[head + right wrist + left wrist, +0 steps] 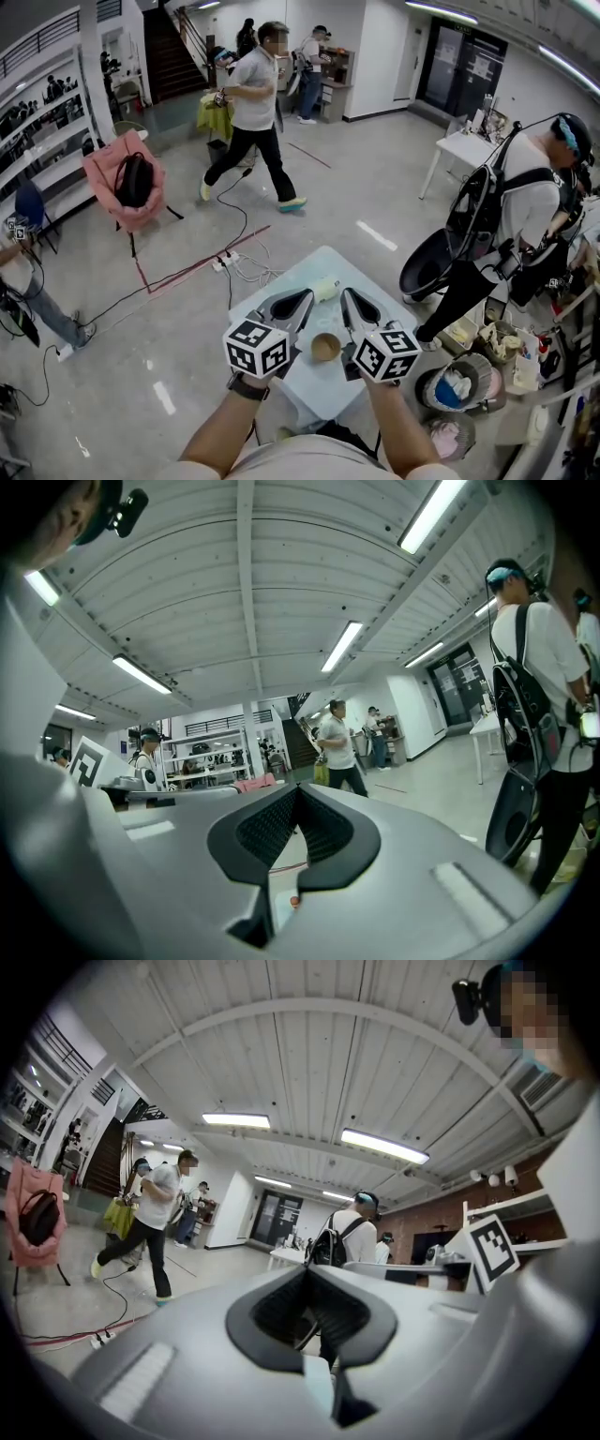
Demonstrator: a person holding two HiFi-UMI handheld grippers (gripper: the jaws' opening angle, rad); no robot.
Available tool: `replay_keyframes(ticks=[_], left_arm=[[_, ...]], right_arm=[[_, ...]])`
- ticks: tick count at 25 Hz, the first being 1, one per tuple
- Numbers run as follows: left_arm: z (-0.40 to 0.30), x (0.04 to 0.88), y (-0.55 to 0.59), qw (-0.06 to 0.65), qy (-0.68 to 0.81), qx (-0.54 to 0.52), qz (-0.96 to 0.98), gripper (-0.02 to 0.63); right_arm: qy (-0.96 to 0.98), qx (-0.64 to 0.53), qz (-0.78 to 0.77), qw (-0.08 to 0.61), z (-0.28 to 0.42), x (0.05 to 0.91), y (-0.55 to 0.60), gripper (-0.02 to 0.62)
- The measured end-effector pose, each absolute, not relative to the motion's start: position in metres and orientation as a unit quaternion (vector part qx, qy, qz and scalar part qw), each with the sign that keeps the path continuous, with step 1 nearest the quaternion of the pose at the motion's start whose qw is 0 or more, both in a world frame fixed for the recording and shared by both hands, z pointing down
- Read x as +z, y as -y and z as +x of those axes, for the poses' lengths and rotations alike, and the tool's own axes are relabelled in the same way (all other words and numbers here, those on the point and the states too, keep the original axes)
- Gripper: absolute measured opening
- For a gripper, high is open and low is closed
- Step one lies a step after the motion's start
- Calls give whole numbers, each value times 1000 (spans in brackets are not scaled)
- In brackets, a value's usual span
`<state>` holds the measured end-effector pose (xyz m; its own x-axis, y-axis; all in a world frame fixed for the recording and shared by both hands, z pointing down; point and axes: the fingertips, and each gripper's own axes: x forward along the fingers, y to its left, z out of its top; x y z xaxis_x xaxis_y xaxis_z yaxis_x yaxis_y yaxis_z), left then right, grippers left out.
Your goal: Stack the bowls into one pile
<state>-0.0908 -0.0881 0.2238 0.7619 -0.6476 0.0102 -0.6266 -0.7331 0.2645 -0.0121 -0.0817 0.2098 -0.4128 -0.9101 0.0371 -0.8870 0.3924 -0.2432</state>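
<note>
Head view: we see a small tan round bowl [325, 347] upright near the middle of the pale blue-white counter [309, 267]. A pale cream rounded thing [325, 289] lies apart from it, nearer the far edge; it may be a second bowl, but it's too small to tell. The left hand-held gripper [302, 300] and the right hand-held gripper [349, 298] hover side by side above the counter. The tan bowl shows between their bodies and neither touches it. Beyond the counter a walking person in a white shirt [253, 112] crosses the floor. A pink chair with a black bag [127, 183] stands at the left, and a person with a black backpack [525, 206] is at the right.

Left gripper view: the left hand-held gripper [307, 1271] points up and out at the room. Its jaw tips meet and nothing is gripped. We see the walking person [155, 1213], the pink chair [28, 1218] and ceiling lights.

Right gripper view: the right hand-held gripper [296, 789] also has its tips together and is empty. The backpack person [534, 667] stands at the right. No bowl shows here.
</note>
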Motion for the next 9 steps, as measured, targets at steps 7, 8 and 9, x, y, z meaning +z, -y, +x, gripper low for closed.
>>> replay_keyframes(ticks=[7, 8, 9], left_arm=[[-94, 219, 85, 124, 344, -46, 930, 6], [-95, 218, 84, 124, 344, -46, 930, 6], [-95, 217, 84, 123, 344, -47, 929, 6]], right_arm=[[-833, -113, -540, 51, -16, 209, 78, 11], [-833, -113, -539, 51, -16, 209, 77, 11], [-833, -113, -539, 51, -17, 209, 76, 9]])
